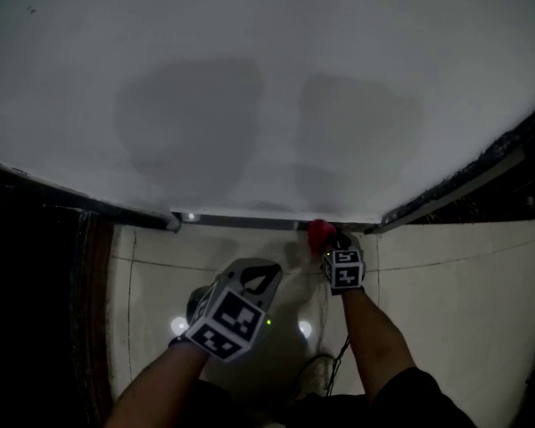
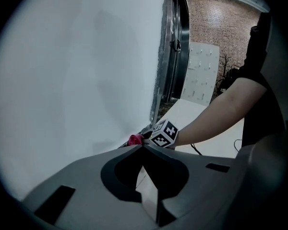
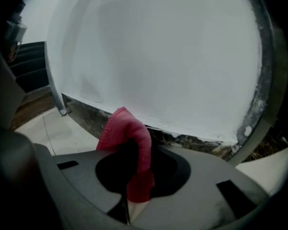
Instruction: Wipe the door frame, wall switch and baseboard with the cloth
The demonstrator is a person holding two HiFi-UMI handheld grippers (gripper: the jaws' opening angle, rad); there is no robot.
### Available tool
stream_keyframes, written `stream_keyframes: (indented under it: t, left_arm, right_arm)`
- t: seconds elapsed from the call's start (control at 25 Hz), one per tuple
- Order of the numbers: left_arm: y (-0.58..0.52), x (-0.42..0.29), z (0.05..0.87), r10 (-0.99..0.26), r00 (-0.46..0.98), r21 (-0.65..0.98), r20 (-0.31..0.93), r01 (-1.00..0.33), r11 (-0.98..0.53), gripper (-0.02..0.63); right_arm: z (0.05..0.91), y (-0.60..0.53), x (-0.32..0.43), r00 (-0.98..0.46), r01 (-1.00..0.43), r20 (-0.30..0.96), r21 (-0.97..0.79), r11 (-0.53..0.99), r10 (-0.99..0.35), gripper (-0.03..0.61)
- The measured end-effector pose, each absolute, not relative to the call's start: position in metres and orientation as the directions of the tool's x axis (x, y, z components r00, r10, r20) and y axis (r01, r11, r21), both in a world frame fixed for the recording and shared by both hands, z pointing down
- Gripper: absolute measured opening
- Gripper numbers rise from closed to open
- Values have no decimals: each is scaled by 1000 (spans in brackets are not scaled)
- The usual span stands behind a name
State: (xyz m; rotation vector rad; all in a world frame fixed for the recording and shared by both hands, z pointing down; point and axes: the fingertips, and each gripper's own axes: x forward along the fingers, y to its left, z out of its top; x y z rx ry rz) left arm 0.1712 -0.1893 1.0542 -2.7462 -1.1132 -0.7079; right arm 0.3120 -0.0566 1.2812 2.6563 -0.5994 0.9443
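A red cloth point(image 1: 319, 232) is pressed low against the dark baseboard point(image 1: 250, 222) under the white wall point(image 1: 267, 87). My right gripper point(image 1: 327, 246) is shut on it. In the right gripper view the cloth point(image 3: 128, 133) bulges up between the jaws and hides their tips, just in front of the baseboard point(image 3: 89, 118). My left gripper point(image 1: 257, 276) hangs above the floor, left of the right one and back from the wall, jaws together on nothing. In the left gripper view the cloth point(image 2: 135, 139) shows beside the right gripper's marker cube point(image 2: 164, 133). No wall switch is in view.
A metal door frame point(image 2: 174, 47) rises at the wall's right end, with a rough dark strip point(image 1: 455, 194) beside it. Pale floor tiles point(image 1: 446, 283) lie below. A dark strip point(image 1: 82, 292) borders the floor on the left. A thin cable point(image 1: 339, 364) trails by my right arm.
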Motion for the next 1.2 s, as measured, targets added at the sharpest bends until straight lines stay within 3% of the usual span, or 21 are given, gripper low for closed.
stream_keyframes:
  t: [0.64, 1.04, 1.2]
  left_arm:
    - [-187, 184, 1067, 621, 629, 183, 468, 618, -764, 3]
    - [-195, 183, 1067, 613, 635, 185, 470, 608, -772, 3]
    - [-198, 180, 1058, 615, 646, 177, 453, 611, -772, 3]
  right_arm:
    - [1291, -5, 324, 715, -422, 660, 145, -895, -230, 60]
    - [1288, 72, 327, 746, -135, 664, 92, -987, -40, 60]
    - [1286, 74, 315, 725, -166, 688, 156, -974, -13, 60]
